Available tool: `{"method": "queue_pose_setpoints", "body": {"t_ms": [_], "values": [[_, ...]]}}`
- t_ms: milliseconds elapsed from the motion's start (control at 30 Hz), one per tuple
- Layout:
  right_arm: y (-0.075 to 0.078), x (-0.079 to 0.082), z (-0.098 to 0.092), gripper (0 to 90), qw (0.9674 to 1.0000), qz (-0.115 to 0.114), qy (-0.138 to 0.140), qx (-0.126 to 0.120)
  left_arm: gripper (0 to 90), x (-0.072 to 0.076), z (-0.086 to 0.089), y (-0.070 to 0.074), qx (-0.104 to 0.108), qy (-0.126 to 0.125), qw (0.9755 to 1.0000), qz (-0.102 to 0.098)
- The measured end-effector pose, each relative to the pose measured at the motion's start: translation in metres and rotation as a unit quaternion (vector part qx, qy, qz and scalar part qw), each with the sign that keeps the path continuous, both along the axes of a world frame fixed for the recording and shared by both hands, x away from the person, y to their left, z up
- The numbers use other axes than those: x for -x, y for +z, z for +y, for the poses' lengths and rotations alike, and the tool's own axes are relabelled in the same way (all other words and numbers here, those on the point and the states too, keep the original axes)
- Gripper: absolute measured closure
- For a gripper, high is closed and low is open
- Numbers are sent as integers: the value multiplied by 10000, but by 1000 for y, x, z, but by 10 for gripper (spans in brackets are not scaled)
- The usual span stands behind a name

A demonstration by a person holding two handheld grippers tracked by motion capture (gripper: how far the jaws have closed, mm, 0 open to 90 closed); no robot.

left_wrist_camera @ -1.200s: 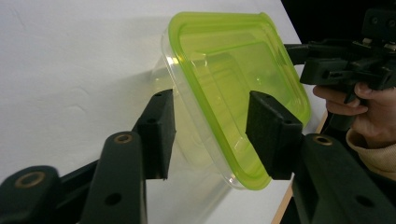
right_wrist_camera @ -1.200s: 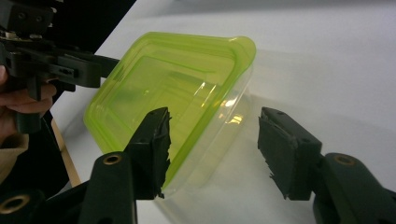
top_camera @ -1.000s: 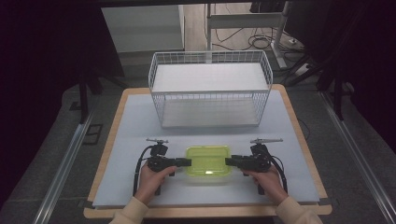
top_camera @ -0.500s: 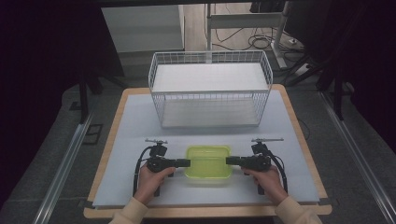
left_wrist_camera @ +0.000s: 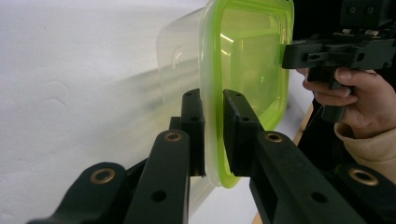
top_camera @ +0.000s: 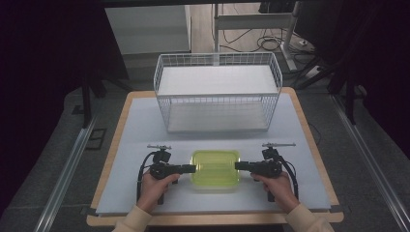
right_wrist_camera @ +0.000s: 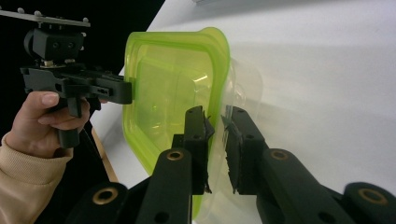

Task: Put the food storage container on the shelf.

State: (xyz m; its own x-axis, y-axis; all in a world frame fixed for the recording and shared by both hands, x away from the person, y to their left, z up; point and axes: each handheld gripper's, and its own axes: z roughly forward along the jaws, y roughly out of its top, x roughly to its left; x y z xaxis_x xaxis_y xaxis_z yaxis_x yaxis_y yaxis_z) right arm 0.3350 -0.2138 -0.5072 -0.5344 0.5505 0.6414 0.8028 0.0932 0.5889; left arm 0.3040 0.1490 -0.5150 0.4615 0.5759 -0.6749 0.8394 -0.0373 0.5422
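Note:
A clear plastic container with a lime-green lid (top_camera: 215,168) lies near the table's front edge, between my two grippers. My left gripper (top_camera: 192,168) is shut on the lid rim at its left end. In the left gripper view the rim (left_wrist_camera: 247,60) runs between the jaws (left_wrist_camera: 213,95), which have just been closing on it. My right gripper (top_camera: 238,166) is shut on the right end. Its jaws (right_wrist_camera: 217,114) pinch the rim of the container (right_wrist_camera: 173,79) and have also just closed. Each gripper view shows the other hand and gripper at the far end.
A white wire basket (top_camera: 217,94) with a white floor stands at the back of the table, open at the top. A pale mat (top_camera: 145,130) covers the wooden tabletop. Dark floor and metal rails flank the table.
Hands, grippers and container sit where they were a second ago; no shift shows in the high view.

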Motion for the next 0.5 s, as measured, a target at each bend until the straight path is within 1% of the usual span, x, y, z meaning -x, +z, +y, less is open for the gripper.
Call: {"method": "queue_pose_setpoints", "body": {"t_ms": [167,267,367,500], "values": [[1,0,-1,810,10000,-88,-39,9,816,2,-2,4,-26,-15,9999,-120],[2,0,-2,812,10000,-83,-44,13,816,3,-2,5,-38,-19,9999,-118],[3,1,-2,812,9999,-127,-57,-5,817,3,-3,6,-10,-18,9999,-157],[6,1,-3,812,9998,-189,-66,-12,817,4,-3,10,-25,-17,9998,-205]]}}
